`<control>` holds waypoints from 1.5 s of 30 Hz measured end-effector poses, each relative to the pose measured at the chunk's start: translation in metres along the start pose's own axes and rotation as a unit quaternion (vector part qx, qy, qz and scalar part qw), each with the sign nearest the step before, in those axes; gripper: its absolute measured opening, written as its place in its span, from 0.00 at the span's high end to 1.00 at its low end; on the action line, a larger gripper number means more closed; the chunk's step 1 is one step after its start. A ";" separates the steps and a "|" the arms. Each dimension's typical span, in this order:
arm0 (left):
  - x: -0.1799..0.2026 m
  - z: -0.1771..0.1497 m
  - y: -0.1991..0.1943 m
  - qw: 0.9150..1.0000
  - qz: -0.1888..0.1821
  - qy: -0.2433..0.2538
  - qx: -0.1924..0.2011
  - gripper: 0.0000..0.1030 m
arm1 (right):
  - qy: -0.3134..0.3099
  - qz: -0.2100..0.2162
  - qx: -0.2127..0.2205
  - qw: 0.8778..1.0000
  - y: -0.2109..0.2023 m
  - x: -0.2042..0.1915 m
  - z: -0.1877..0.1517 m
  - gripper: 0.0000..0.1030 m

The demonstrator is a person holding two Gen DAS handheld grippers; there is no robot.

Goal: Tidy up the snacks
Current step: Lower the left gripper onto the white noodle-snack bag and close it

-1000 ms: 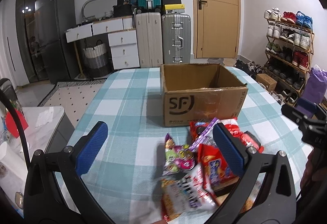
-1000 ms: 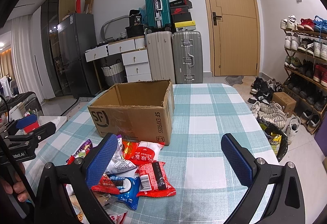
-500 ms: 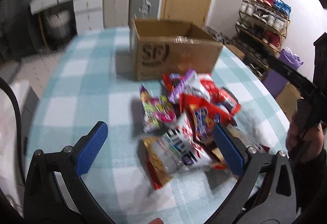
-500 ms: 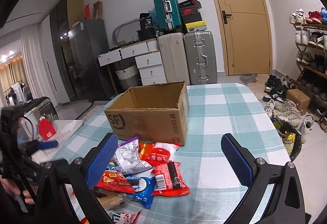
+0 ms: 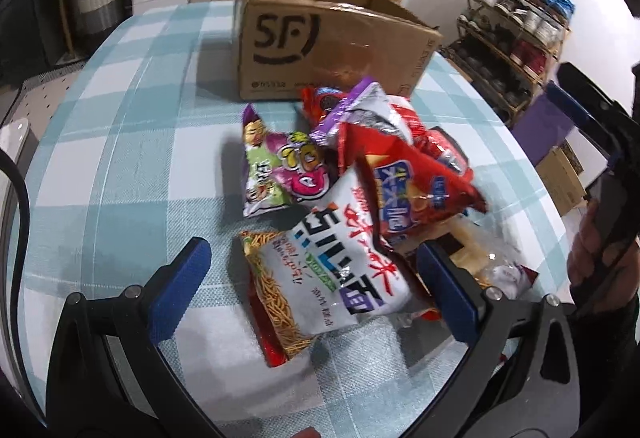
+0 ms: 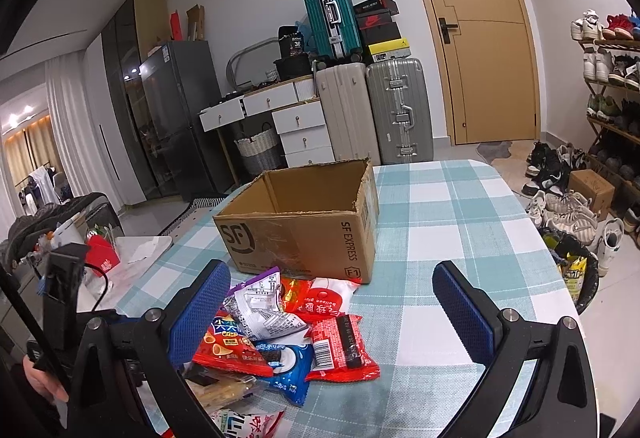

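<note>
Snack packets in crinkly foil (image 5: 360, 174) lie heaped before the open brown cardboard box (image 5: 320, 50), so I hold my left hand-held gripper (image 5: 316, 298) wide astride the white noodle bag (image 5: 336, 270), right hand-held gripper (image 6: 328, 314) wide too.

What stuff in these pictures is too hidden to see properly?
- Cardboard box floor: hidden by its own front wall in both views, so whether it holds anything cannot be told.
- Clear packet, left wrist view: partly behind the left claw finger; contents unclear.
- White noodle bag, right wrist view: cut off by the bottom edge.
- Snacks under the pile: covered by the red chip bag.
</note>
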State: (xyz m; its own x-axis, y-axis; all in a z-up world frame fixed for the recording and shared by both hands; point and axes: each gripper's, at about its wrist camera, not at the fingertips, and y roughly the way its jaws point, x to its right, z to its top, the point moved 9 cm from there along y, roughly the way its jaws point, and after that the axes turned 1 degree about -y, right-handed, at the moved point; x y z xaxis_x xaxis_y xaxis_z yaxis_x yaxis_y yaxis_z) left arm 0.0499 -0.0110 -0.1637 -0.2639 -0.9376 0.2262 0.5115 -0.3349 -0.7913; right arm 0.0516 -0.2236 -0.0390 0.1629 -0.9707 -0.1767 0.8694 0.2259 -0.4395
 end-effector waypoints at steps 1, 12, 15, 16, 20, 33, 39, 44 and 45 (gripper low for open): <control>-0.001 0.000 0.001 1.000 0.000 -0.003 -0.003 0.01 | 0.000 0.000 -0.001 1.000 0.001 0.001 -0.001 0.00; -0.030 -0.006 0.015 0.992 -0.056 -0.104 -0.035 0.11 | 0.003 0.002 -0.004 1.000 0.002 0.001 -0.001 0.00; -0.035 -0.005 0.017 0.990 -0.072 -0.116 -0.037 0.18 | 0.006 0.002 -0.006 1.000 0.004 0.001 -0.002 0.00; -0.035 -0.006 0.017 0.990 -0.073 -0.115 -0.037 0.18 | 0.006 0.002 -0.007 1.000 0.005 0.002 -0.002 0.00; -0.031 -0.004 0.018 0.990 -0.084 -0.104 -0.033 0.30 | 0.008 0.001 -0.009 1.000 0.005 0.003 -0.003 0.00; -0.034 -0.001 -0.004 0.992 -0.077 -0.102 0.008 0.50 | 0.015 0.002 -0.014 1.000 0.008 0.008 -0.007 0.00; -0.042 -0.001 -0.012 0.990 -0.084 -0.113 0.017 0.51 | 0.020 0.002 -0.020 1.000 0.010 0.011 -0.009 0.00; -0.046 0.000 -0.021 0.988 -0.091 -0.119 0.033 0.52 | 0.019 0.002 -0.020 1.000 0.011 0.011 -0.009 0.00; -0.047 0.001 -0.023 0.987 -0.093 -0.122 0.037 0.52 | 0.019 0.003 -0.020 1.000 0.011 0.011 -0.009 0.00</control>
State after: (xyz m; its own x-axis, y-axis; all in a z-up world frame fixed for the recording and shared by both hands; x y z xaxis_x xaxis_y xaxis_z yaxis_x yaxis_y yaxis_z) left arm 0.0514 0.0410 -0.1551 -0.1591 -0.8505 0.5013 0.5339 -0.5013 -0.6810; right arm 0.0589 -0.2314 -0.0538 0.1489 -0.9658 -0.2123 0.8486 0.2350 -0.4739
